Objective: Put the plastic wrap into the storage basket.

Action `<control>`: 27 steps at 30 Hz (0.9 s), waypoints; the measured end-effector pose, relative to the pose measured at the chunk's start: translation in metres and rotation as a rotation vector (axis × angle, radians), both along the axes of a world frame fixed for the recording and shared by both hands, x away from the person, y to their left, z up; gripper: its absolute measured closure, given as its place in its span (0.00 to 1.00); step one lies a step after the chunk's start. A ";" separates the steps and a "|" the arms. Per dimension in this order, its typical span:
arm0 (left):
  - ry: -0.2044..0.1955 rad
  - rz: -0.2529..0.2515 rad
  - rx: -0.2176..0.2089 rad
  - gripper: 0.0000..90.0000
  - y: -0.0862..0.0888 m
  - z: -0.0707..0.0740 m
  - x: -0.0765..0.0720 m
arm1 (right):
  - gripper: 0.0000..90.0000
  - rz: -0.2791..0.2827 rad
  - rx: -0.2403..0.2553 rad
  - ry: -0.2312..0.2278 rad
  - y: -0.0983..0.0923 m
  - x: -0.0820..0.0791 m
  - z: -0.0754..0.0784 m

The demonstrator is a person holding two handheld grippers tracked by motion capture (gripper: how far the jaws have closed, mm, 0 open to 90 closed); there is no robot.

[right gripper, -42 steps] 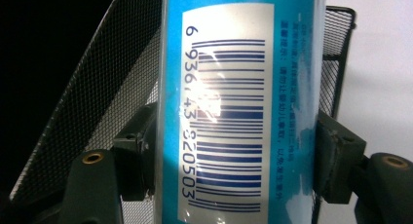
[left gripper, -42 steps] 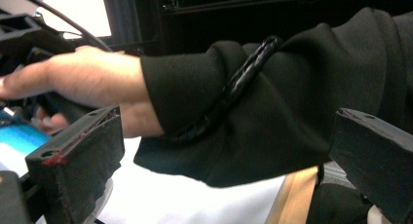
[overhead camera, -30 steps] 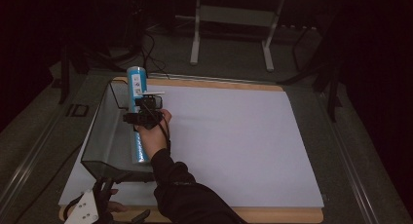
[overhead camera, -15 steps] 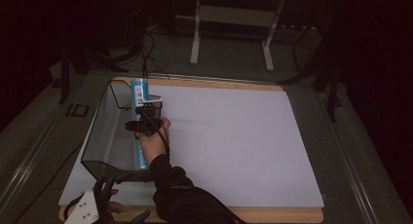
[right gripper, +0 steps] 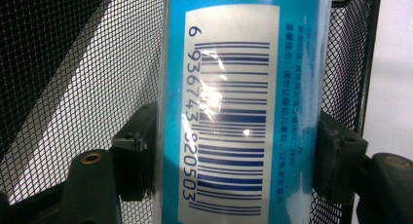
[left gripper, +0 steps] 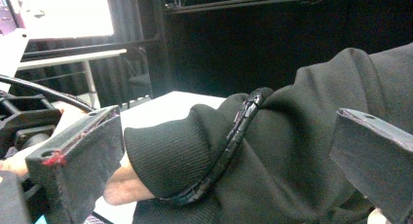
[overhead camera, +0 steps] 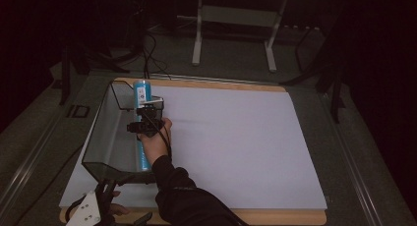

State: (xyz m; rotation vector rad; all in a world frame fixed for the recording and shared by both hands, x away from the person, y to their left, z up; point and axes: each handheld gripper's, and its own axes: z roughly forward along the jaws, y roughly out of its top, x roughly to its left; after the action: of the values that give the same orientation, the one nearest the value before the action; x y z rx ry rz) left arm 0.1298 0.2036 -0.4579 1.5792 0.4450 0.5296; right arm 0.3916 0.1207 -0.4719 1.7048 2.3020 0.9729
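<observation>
- Right gripper (overhead camera: 146, 119): jaws clamped on a long blue cylindrical tube with a white barcode label (overhead camera: 142, 125), one pad on each side.
- Tube lies lengthwise inside the black wire-mesh basket (overhead camera: 105, 137), along its right wall; far end pokes above the basket's far rim.
- Right gripper view: barcode (right gripper: 229, 121) close up, mesh behind the tube on both sides.
- Left gripper (overhead camera: 96, 211): just off the basket's near end, jaws wide apart, holding nothing.
- Left gripper view: black knit sleeve (left gripper: 272, 156) with a black ribbed cable (left gripper: 229, 146) running over it, framed between the jaws.
</observation>
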 end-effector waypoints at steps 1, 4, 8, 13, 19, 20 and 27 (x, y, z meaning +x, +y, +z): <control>0.001 0.000 0.001 0.01 0.000 0.000 0.000 | 0.34 0.008 -0.002 0.005 0.000 0.001 0.000; 0.002 0.000 0.001 0.01 0.000 0.000 0.001 | 0.32 0.023 0.013 0.029 -0.003 0.004 0.001; 0.004 -0.002 0.002 0.01 0.000 0.000 0.001 | 0.18 0.067 0.063 0.020 -0.009 0.008 0.008; 0.007 -0.004 0.004 0.01 -0.001 -0.001 0.001 | 0.15 0.111 0.078 -0.002 -0.023 0.009 0.019; 0.007 -0.005 0.009 0.01 -0.002 -0.001 0.002 | 0.15 0.131 0.125 -0.026 -0.046 0.009 0.031; 0.007 -0.004 0.010 0.01 -0.002 -0.001 0.002 | 0.16 0.138 0.127 -0.029 -0.051 0.009 0.033; 0.009 -0.003 0.015 0.01 -0.003 -0.002 0.003 | 0.19 0.187 0.175 -0.064 -0.084 0.008 0.041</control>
State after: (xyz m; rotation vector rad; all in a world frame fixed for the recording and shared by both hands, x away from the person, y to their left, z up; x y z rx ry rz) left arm 0.1325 0.2001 -0.4594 1.5966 0.4462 0.5251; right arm 0.3992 0.0363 -0.4306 1.5108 2.4322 1.2792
